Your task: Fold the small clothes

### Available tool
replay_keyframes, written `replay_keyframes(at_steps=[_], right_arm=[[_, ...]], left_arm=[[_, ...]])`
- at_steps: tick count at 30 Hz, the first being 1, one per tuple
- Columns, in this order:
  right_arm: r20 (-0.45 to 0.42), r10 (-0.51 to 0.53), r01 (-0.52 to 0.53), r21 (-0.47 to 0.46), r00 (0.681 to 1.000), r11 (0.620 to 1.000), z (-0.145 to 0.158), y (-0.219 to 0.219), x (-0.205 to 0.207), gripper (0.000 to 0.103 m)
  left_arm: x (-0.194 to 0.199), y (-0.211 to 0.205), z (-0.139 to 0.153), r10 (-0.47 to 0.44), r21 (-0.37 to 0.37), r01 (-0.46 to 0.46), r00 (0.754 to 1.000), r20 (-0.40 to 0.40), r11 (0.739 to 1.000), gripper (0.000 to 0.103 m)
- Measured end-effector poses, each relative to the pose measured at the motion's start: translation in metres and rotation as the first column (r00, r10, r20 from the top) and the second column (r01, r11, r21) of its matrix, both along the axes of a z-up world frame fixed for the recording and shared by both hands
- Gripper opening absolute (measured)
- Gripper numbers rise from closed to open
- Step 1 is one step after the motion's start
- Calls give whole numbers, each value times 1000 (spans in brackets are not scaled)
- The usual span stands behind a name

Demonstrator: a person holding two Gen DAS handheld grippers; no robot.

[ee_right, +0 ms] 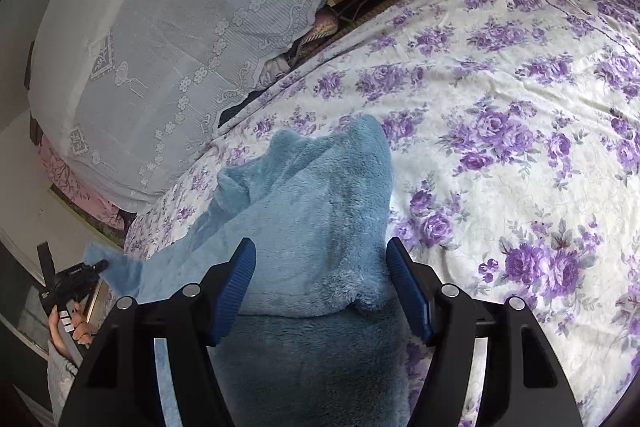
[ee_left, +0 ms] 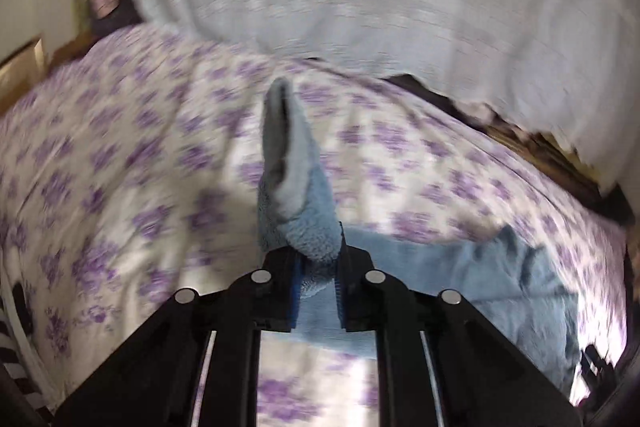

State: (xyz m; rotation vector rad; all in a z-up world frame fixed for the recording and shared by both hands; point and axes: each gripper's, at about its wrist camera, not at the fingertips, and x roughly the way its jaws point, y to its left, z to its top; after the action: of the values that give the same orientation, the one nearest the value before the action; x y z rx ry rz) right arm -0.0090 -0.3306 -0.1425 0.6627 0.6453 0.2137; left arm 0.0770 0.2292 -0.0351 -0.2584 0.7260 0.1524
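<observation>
Your left hand-held gripper (ee_left: 318, 269) is pinching a fuzzy corner of the blue fleece garment (ee_right: 320, 211), jaws clamped tight on it. Your right hand-held gripper (ee_right: 322, 291) is hovering with jaws spread, gripping nothing, over the garment lying on the floral bedspread (ee_right: 500, 131); lace-covered pillows (ee_right: 168, 39) at ten o'clock.
</observation>
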Motion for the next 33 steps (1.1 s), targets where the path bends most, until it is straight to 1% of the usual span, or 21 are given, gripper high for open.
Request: replay_keyframes(at_steps=[3, 6, 11, 19, 27, 30, 33], right_arm=[[7, 6, -6, 12, 1000, 1000, 2, -1, -1, 68], [13, 13, -13, 25, 1000, 1000, 4, -2, -3, 68], [16, 21, -21, 50, 1000, 999, 4, -3, -6, 68], [17, 35, -37, 110, 999, 993, 7, -8, -10, 68], [29, 38, -42, 157, 999, 987, 10, -12, -13, 68], [27, 31, -36, 175, 999, 984, 10, -16, -15, 68], [19, 25, -28, 187, 1000, 982, 8, -19, -15, 68]], left_arm=[[7, -33, 5, -58, 22, 58, 998, 1, 998, 12], [13, -60, 8, -102, 24, 102, 995, 0, 994, 12], [19, -98, 7, -156, 27, 156, 988, -7, 987, 12], [27, -167, 1, -250, 41, 251, 968, -22, 967, 12], [28, -238, -6, -359, 30, 360, 933, -34, 933, 12], [25, -265, -14, -407, 28, 408, 912, -49, 912, 12], [19, -291, -31, -466, 28, 470, 880, -91, 882, 13]])
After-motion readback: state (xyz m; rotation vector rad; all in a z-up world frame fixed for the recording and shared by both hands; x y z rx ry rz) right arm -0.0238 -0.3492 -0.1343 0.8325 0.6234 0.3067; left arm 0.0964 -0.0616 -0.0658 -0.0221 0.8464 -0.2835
